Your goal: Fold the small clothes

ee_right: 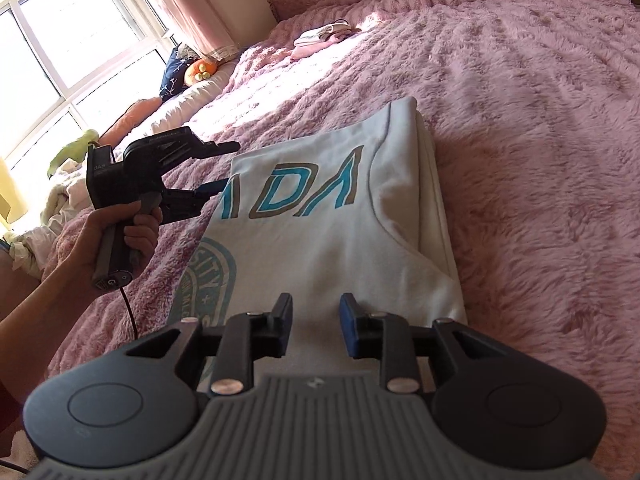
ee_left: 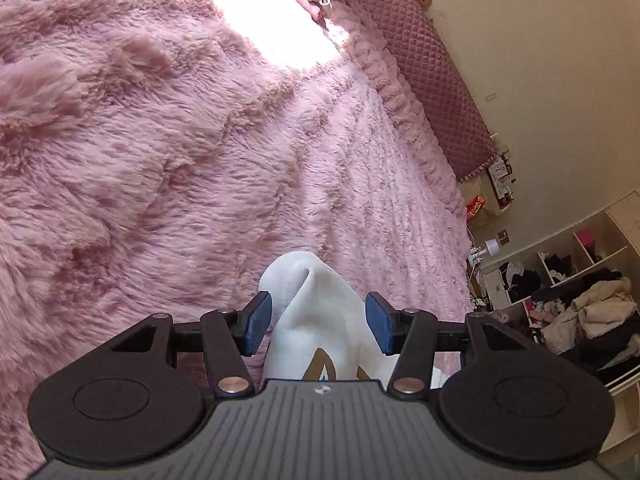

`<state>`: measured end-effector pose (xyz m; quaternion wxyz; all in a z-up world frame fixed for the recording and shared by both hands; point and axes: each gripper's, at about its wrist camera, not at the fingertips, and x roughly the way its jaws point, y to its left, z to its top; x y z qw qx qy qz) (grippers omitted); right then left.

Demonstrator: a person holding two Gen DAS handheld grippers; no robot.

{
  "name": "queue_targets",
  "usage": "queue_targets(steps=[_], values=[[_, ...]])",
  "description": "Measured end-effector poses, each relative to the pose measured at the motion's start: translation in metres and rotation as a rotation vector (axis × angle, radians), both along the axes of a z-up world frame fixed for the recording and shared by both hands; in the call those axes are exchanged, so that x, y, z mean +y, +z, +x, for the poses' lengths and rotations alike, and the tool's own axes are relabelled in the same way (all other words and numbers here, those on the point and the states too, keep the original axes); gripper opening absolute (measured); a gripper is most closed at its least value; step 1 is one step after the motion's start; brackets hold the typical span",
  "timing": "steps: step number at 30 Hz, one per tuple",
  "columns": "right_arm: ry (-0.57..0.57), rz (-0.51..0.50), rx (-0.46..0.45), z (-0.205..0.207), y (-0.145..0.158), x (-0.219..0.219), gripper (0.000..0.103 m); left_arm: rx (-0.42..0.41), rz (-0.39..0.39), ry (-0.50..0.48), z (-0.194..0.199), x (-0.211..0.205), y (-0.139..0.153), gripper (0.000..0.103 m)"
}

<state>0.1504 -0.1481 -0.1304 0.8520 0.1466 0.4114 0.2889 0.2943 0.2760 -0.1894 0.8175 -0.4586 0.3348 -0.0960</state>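
Window (ee_right: 60,36): big sunlit panes at the far left, a pink curtain (ee_right: 188,12) hanging beside them.
Pillows (ee_right: 192,72): a heap under the window; one navy with a floral print, one orange and round.
Left hand (ee_right: 120,236): bare, wrapped round the grey handle of the left gripper (ee_right: 224,168); a black cable hangs from the handle.
Left gripper: jaws parted, blue ribbed pads either side of the shirt's raised fold, not pinching it.
T-shirt (ee_right: 332,216): white cotton, folded to a thick rectangle in the middle of the bed, teal-and-brown letters and a round teal emblem on top.
Right gripper (ee_right: 314,330): jaws narrowly apart above the near hem, nothing clamped.
Blanket (ee_right: 540,140): pink, long shaggy pile, ridged, covering the bed.
Folded clothes (ee_right: 324,36): small pink-and-white pile far behind, in sun.
Headboard (ee_left: 436,76): mauve, diamond-quilted.
Shelves (ee_left: 560,288): white cubbies stuffed with dark and cream garments.
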Motion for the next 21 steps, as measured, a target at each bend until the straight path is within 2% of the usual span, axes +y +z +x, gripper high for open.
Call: queue_targets(steps=[6, 7, 8, 9, 10, 11, 14, 21], values=[[0.017, -0.006, -0.007, 0.007, 0.0, 0.003, 0.023, -0.004, -0.173, 0.03, 0.035, 0.007, -0.026, 0.057], [0.018, -0.007, -0.007, 0.007, 0.0, 0.003, 0.023, -0.017, -0.164, 0.034, 0.04, 0.007, -0.025, 0.046], [0.017, -0.006, -0.008, 0.008, -0.001, 0.004, 0.023, -0.035, -0.128, 0.028, 0.044, 0.006, -0.022, 0.032], [0.017, -0.004, -0.007, 0.009, -0.001, 0.003, 0.023, -0.053, -0.089, 0.021, 0.047, 0.004, -0.018, 0.023], [0.015, -0.001, -0.005, 0.009, -0.001, 0.003, 0.023, -0.081, -0.027, 0.007, 0.049, 0.0, -0.01, 0.015], [0.013, 0.002, -0.003, 0.009, -0.001, 0.003, 0.023, -0.102, 0.046, 0.0, 0.049, -0.005, -0.003, 0.013], [0.009, 0.01, 0.003, 0.009, -0.003, 0.003, 0.023, -0.127, 0.3, -0.031, 0.048, -0.024, 0.011, 0.011], [0.012, -0.003, -0.002, 0.009, -0.001, 0.006, 0.024, -0.059, 0.589, -0.119, 0.041, -0.052, 0.009, 0.012]])
